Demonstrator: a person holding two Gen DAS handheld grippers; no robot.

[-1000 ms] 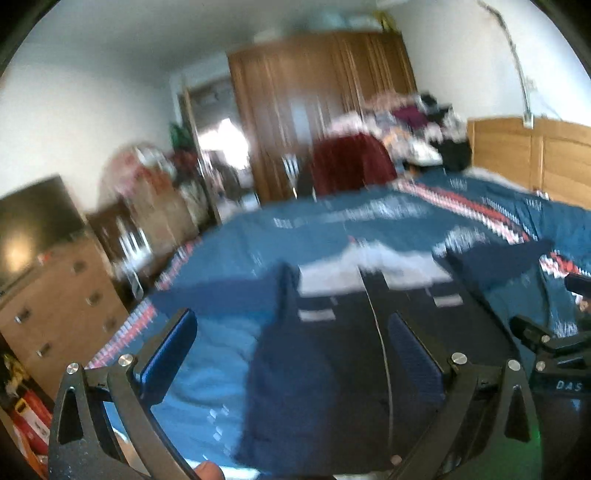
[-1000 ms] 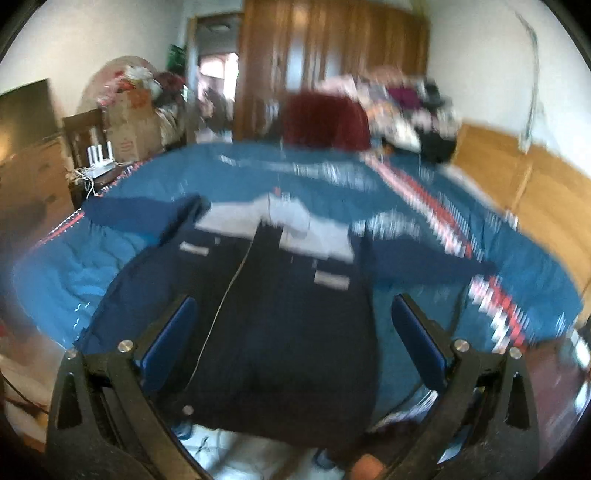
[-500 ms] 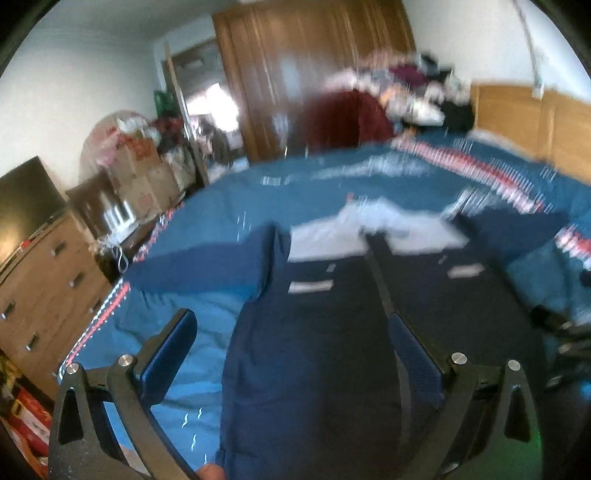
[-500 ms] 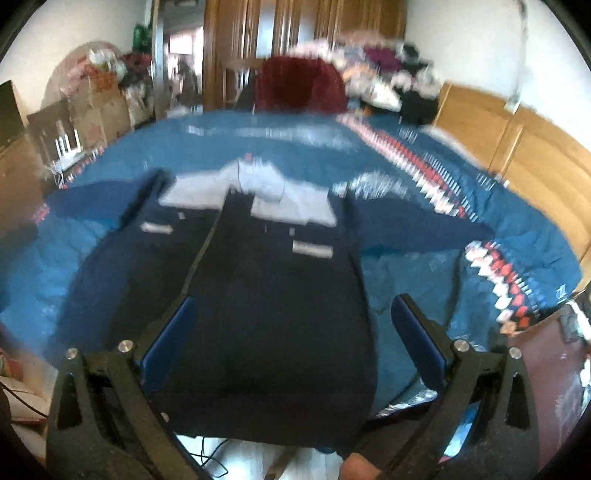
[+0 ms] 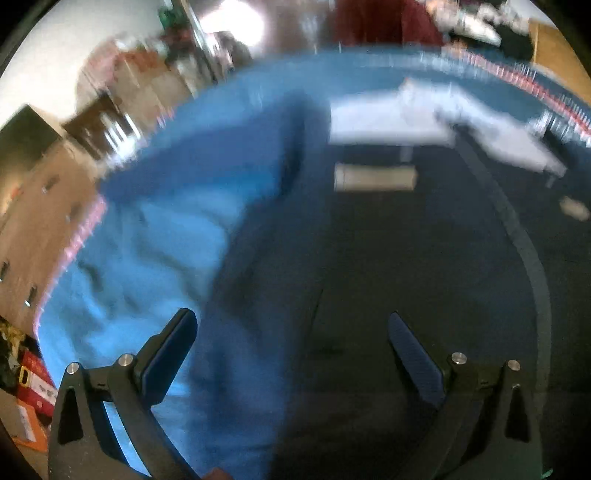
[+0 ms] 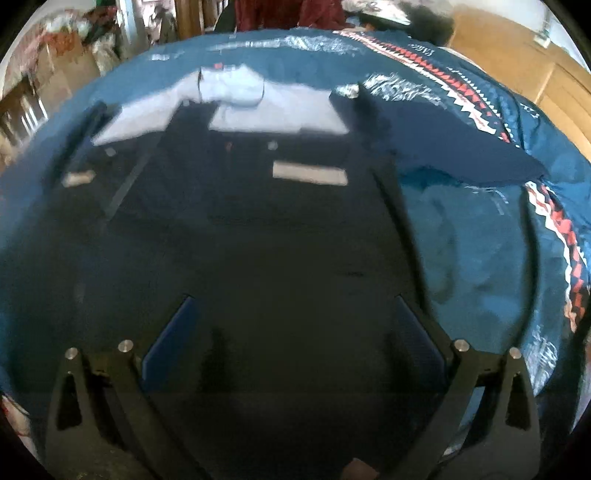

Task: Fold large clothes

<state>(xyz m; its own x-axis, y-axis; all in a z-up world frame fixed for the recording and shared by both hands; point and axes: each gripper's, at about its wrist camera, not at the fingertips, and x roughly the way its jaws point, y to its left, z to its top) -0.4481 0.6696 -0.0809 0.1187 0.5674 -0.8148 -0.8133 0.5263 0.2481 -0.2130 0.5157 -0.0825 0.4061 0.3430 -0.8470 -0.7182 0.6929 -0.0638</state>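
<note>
A dark navy zip jacket (image 5: 388, 258) with grey shoulder panels lies spread flat, front up, on a blue patterned bedspread (image 5: 140, 251). It also fills the right wrist view (image 6: 258, 240), with its right sleeve (image 6: 454, 155) stretched out sideways. My left gripper (image 5: 291, 339) is open and empty, low over the jacket's lower left part near its side edge. My right gripper (image 6: 291, 325) is open and empty, low over the jacket's lower right part. Both views are motion-blurred.
The bedspread (image 6: 480, 258) has a red and white zigzag band on the right. A wooden dresser (image 5: 33, 206) stands left of the bed, a wooden headboard (image 6: 517, 62) at the right. A dark red garment (image 5: 384, 22) and piled clothes lie at the far end.
Both grippers have dropped closer to the jacket and tilted down; the jacket now fills most of each view. Both stay open and empty.
</note>
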